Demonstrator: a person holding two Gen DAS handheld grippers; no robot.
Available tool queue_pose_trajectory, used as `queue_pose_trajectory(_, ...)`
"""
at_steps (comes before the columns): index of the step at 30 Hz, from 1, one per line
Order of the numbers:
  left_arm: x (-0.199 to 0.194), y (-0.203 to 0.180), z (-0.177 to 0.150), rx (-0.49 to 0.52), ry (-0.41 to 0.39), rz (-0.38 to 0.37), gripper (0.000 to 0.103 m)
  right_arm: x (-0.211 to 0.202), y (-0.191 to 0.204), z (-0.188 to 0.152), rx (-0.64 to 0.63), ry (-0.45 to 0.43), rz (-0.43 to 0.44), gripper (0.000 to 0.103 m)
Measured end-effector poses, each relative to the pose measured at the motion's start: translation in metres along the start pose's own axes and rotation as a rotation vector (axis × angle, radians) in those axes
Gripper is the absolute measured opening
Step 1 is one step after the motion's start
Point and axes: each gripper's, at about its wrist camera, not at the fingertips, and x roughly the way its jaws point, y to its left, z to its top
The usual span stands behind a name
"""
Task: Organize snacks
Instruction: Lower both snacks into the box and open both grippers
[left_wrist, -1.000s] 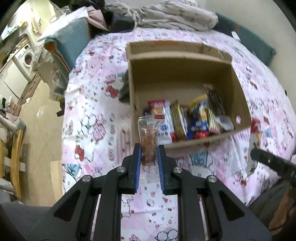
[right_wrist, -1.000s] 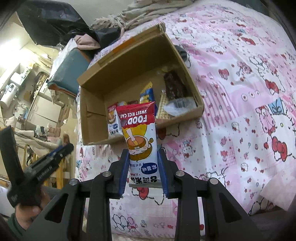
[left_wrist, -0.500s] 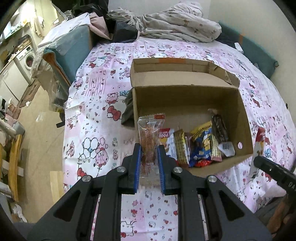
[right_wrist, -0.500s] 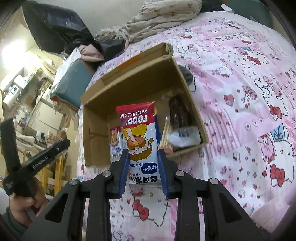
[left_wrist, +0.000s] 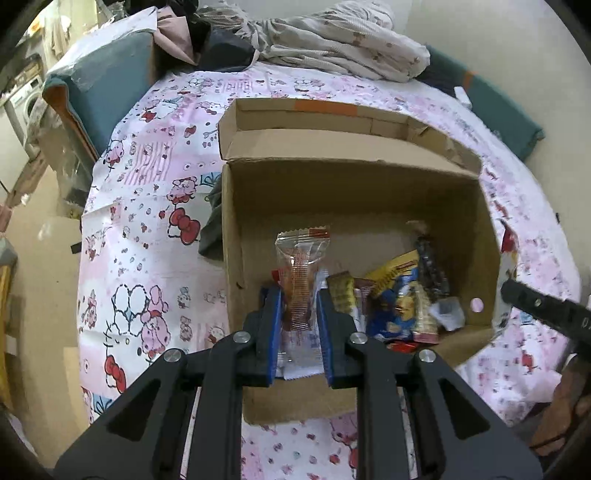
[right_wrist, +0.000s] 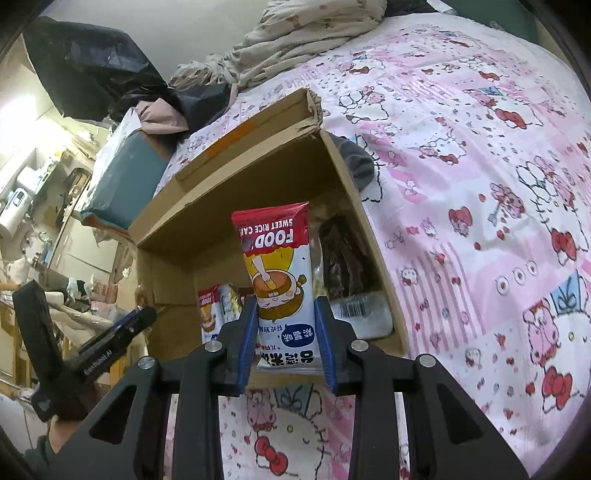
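Left wrist view: left hand-held gripper (left_wrist: 299, 314) clamps clear wafer packet (left_wrist: 301, 280) over cardboard box (left_wrist: 369, 192) holding snack packets (left_wrist: 402, 299); right hand-held gripper (right_wrist: 284, 332) clamps rice cake packet (right_wrist: 280, 280) above box's near edge.

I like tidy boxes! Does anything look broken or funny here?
Yes. The cardboard box has a ragged, torn top corner. Also, the sweet rice cake packet in the right gripper is held upside down, its print inverted.

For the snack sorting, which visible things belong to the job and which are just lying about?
Job:
left gripper holding clear-wrapped snack
right gripper holding sweet rice cake packet
cardboard box
packets already inside

Lying about:
Hello Kitty bedsheet
crumpled blanket
teal cushion
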Motion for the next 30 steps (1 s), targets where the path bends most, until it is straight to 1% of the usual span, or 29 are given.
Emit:
queue_pose_trajectory(5,0.011,0.001,-0.001,-0.033,0.039,-0.039,0.017,0.019,0.004,0.003,-0.014,0.024,-0.002,0.032)
queue_pose_trajectory(9,0.013,-0.001,-0.005,-0.024,0.051,-0.032,0.017,0.03,0.008,0.002,-0.018,0.035,0.004,0.033)
queue_pose_trajectory(14,0.016,-0.004,-0.007,-0.016,0.067,-0.045,0.019,0.036,0.005,-0.001,-0.004,0.06,0.012,0.035)
queue_pose_trajectory(15,0.018,-0.006,-0.008,-0.011,0.074,-0.043,0.021,0.036,0.005,-0.001,-0.004,0.061,0.016,0.035)
queue_pose_trajectory(16,0.018,-0.007,-0.008,-0.006,0.079,-0.043,0.03,0.036,0.005,-0.002,-0.008,0.062,0.016,0.035)
queue_pose_trajectory(17,0.018,-0.008,-0.008,-0.003,0.081,-0.044,0.045,0.036,0.006,-0.002,-0.01,0.062,0.016,0.036)
queue_pose_trajectory(18,0.016,-0.009,-0.009,-0.003,0.071,-0.046,0.051,0.035,0.007,-0.002,-0.011,0.061,0.016,0.045)
queue_pose_trajectory(19,0.013,-0.009,-0.009,0.0,0.06,-0.044,0.061,0.033,0.007,-0.002,-0.009,0.056,0.015,0.064)
queue_pose_trajectory(20,0.009,-0.011,-0.009,0.012,0.043,-0.035,0.071,0.031,0.007,-0.001,-0.005,0.046,0.011,0.072)
queue_pose_trajectory(21,0.006,-0.012,-0.009,0.018,0.033,-0.03,0.077,0.026,0.008,-0.001,0.0,0.021,0.018,0.078)
queue_pose_trajectory(22,0.0,-0.013,-0.009,0.028,0.011,-0.021,0.085,0.022,0.01,-0.001,-0.003,0.006,0.026,0.079)
queue_pose_trajectory(23,-0.006,-0.015,-0.009,0.039,-0.012,-0.013,0.086,0.019,0.013,-0.001,-0.012,-0.005,0.032,0.08)
queue_pose_trajectory(25,-0.015,-0.017,-0.009,0.057,-0.034,-0.013,0.086,0.008,0.02,-0.001,-0.04,-0.044,0.024,0.089)
queue_pose_trajectory(26,-0.018,-0.016,-0.009,0.06,-0.04,-0.016,0.086,0.002,0.022,-0.002,-0.053,-0.069,0.022,0.091)
queue_pose_trajectory(28,-0.029,-0.013,-0.01,0.046,-0.062,-0.017,0.086,-0.013,0.029,-0.005,-0.084,-0.119,0.013,0.098)
queue_pose_trajectory(30,-0.04,-0.008,-0.013,0.026,-0.087,-0.01,0.086,-0.026,0.034,-0.011,-0.111,-0.158,0.006,0.1)
